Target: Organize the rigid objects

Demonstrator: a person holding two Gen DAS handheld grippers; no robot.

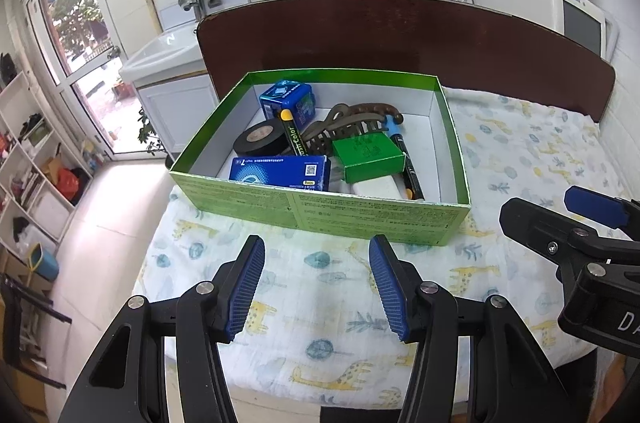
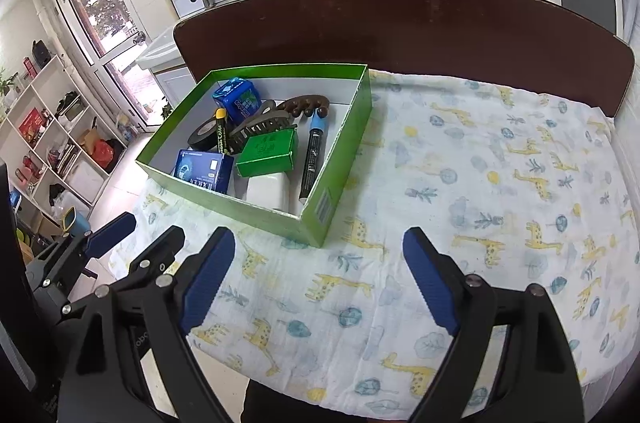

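Where legible, the marker (image 1: 293, 139) reads "Color".

Both views look forward and steeply down from just behind their own blue-padded fingers, near the table's front edge. The left wrist view faces the green box (image 1: 320, 207) head-on and close; the right wrist view sits further right, with the box far-left. They share the box, giraffe-print cloth (image 2: 480, 183), brown backboard (image 1: 400, 35), and each other's gripper.
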